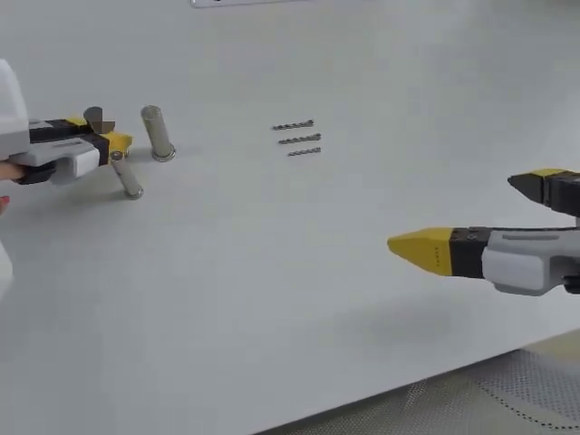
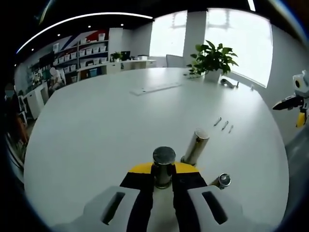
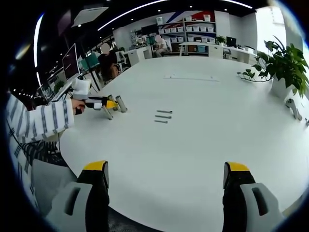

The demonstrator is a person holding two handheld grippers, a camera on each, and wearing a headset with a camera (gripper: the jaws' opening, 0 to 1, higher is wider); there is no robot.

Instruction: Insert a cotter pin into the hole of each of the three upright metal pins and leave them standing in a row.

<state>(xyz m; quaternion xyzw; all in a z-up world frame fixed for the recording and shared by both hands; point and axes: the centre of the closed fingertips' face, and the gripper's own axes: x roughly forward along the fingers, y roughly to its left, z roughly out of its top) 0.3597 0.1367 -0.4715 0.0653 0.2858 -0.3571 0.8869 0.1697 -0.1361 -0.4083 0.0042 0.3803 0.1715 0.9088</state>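
Right gripper [image 3: 166,169] has it easy: jaws spread wide, bare table [image 1: 272,272] straight ahead right up to the three cotter pins [image 3: 161,116], nothing in between. Left gripper [image 2: 163,176] is cramped though. Its jaws are full with a metal pin [image 2: 164,157], an upright pin [image 2: 195,145] stands just ahead to its right, and a slanted pin [image 2: 223,180] sits close beside its right jaw. Its left side and further ahead is open tabletop

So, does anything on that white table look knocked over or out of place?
One metal pin lies on its side just by the left gripper, unlike the upright pin beside it. The cotter pins sit in a tidy row.
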